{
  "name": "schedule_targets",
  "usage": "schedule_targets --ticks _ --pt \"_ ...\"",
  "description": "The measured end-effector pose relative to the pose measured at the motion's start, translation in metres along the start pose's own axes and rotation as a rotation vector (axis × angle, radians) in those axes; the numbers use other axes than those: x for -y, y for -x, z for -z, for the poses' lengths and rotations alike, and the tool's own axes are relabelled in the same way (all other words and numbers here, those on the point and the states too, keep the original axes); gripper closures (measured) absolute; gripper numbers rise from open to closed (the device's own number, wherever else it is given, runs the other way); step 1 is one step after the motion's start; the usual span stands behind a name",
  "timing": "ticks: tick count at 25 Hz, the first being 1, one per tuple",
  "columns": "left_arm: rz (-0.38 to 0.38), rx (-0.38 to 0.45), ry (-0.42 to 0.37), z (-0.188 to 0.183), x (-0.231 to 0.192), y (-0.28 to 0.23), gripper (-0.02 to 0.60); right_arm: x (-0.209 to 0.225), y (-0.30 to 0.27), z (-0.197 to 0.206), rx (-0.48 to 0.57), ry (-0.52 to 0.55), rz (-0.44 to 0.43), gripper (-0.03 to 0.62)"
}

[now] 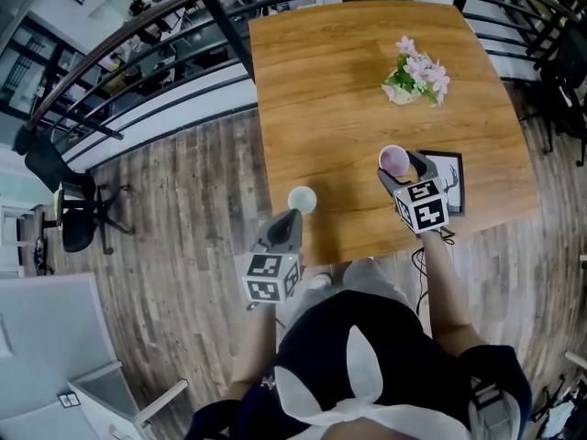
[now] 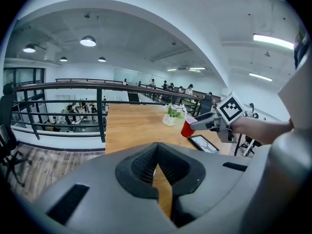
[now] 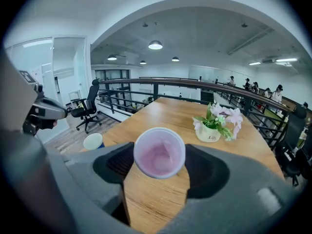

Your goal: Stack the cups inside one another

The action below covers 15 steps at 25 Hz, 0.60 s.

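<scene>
In the head view, the right gripper sits right of centre, closed around a red cup whose pale inside faces up. It is just beside a framed picture on the wooden table. Lower and to the left, a blue cup stands open-mouthed near the table's edge. The left gripper hangs just below it in the frame, apart from it. A flower pot sits in the upper right. The left gripper view shows that gripper's jaws drawn together to a thin slit with only tabletop showing through, so it holds nothing. At right of centre in that view, the red cup is pinched in the other gripper. In the right gripper view, the red cup fills the middle of the frame, pressed on both sides by the jaw pads. The blue cup is low at left, well apart from it, and the flower pot is to the right. The likely trouble lies with the blue cup. It is light, unbraced and close to the edge, so an off-centre or tilted entry by the red cup could tip it or push it off the table. A hard squeeze could also buckle the red cup's wall and make it jam. Counted, there are two cups, two grippers, one flower pot and one framed picture.
</scene>
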<state>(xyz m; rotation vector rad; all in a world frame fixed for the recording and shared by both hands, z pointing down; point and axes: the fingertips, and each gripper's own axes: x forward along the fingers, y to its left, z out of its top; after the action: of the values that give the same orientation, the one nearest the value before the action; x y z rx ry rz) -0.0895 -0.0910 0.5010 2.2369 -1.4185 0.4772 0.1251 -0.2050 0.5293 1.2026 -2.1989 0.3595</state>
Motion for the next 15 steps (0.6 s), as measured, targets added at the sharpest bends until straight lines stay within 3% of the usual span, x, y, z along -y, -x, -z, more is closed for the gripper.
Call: schedule_targets --ticks 15 --pt "0.043 0.023 -0.023 0.011 0.003 0.033 0.565 -0.044 0.042 -0.004 0.048 -0.002 0.022 0.272"
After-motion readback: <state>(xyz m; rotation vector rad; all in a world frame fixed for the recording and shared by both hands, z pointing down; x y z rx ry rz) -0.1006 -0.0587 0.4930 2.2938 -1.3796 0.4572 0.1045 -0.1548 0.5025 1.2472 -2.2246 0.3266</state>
